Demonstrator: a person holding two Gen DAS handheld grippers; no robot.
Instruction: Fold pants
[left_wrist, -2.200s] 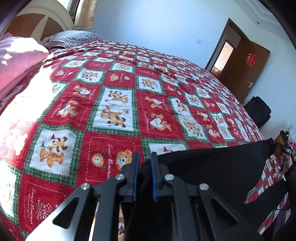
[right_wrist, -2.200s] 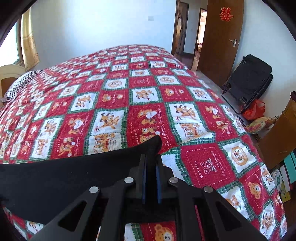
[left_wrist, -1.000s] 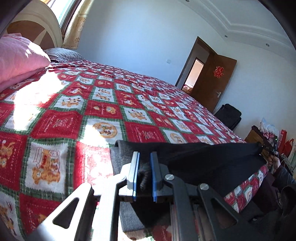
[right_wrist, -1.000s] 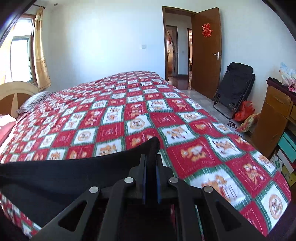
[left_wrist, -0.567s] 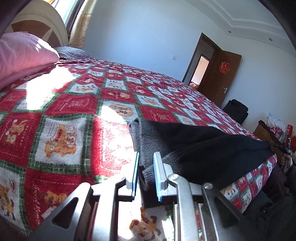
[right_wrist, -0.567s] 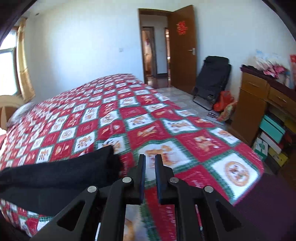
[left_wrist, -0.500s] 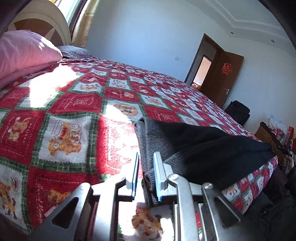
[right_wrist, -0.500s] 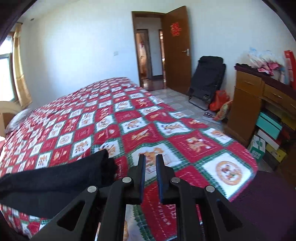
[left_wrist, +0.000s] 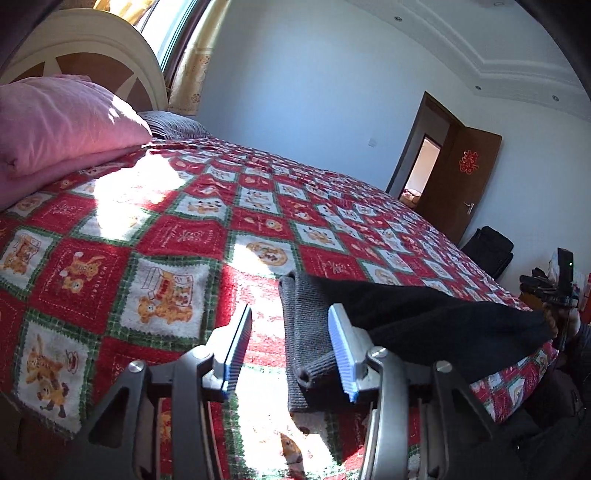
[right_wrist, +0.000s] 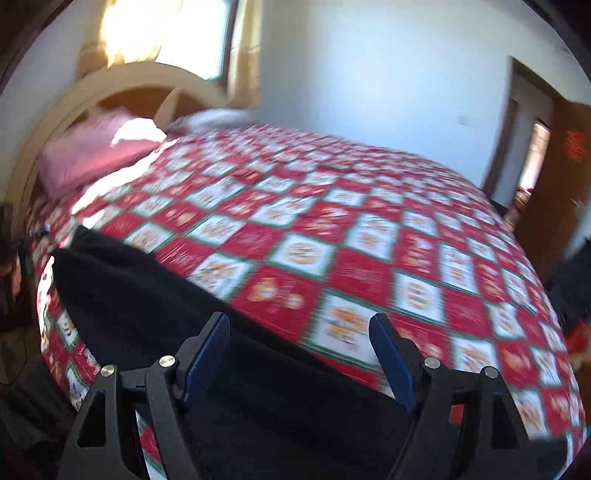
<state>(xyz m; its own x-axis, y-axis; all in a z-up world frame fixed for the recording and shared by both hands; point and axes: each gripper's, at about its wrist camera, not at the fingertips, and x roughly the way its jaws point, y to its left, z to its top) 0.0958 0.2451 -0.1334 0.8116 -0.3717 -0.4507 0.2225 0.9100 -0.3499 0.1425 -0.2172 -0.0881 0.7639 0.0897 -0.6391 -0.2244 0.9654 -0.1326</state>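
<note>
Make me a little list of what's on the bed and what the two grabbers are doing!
pants: black pants lying along the near edge of the bed, grey waistband end by the left gripper
bed cover: red patchwork blanket with cartoon animals
pillow: pink pillow by the headboard
left gripper: jaws just opened, waistband between them, not pinched
right gripper: jaws just opened wide, over the pants, holding nothing

Black pants (left_wrist: 424, 317) flat on bed
</note>
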